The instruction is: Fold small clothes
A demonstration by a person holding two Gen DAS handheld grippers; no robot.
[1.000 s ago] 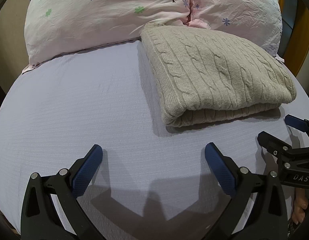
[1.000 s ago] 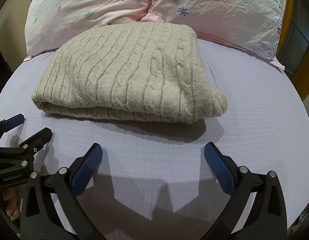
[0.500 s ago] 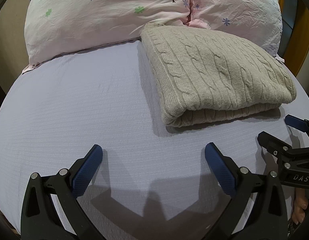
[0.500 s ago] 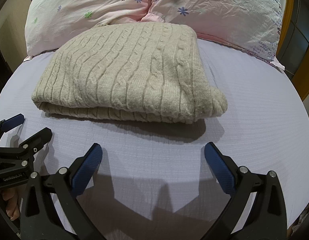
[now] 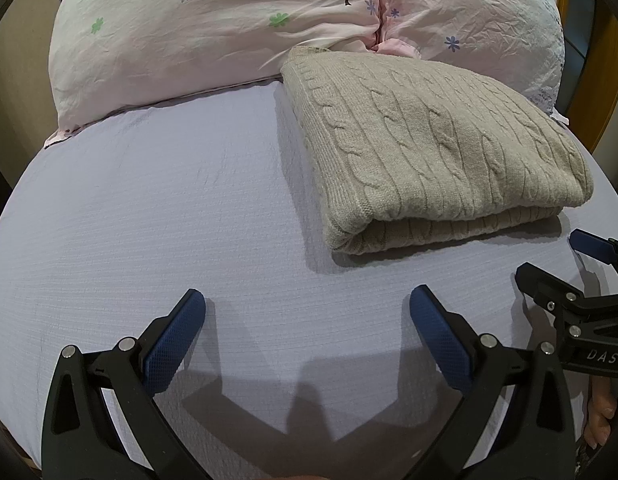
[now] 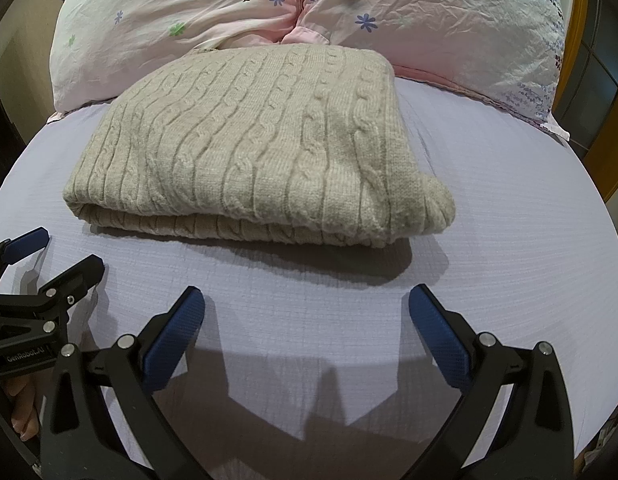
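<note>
A beige cable-knit sweater (image 5: 429,148) lies folded into a flat rectangle on the lavender bed sheet (image 5: 149,220), its far edge against the pillows. It also shows in the right wrist view (image 6: 261,148). My left gripper (image 5: 307,304) is open and empty, hovering over the sheet in front of and left of the sweater. My right gripper (image 6: 307,304) is open and empty, just in front of the sweater's folded edge. Each gripper shows at the edge of the other's view: the right one (image 5: 549,258) and the left one (image 6: 71,252), both open.
Two pink floral pillows (image 6: 449,20) lie along the head of the bed behind the sweater. A wooden frame (image 6: 605,140) stands at the right edge. Bare sheet (image 6: 509,260) stretches to the left of the sweater and in front of it.
</note>
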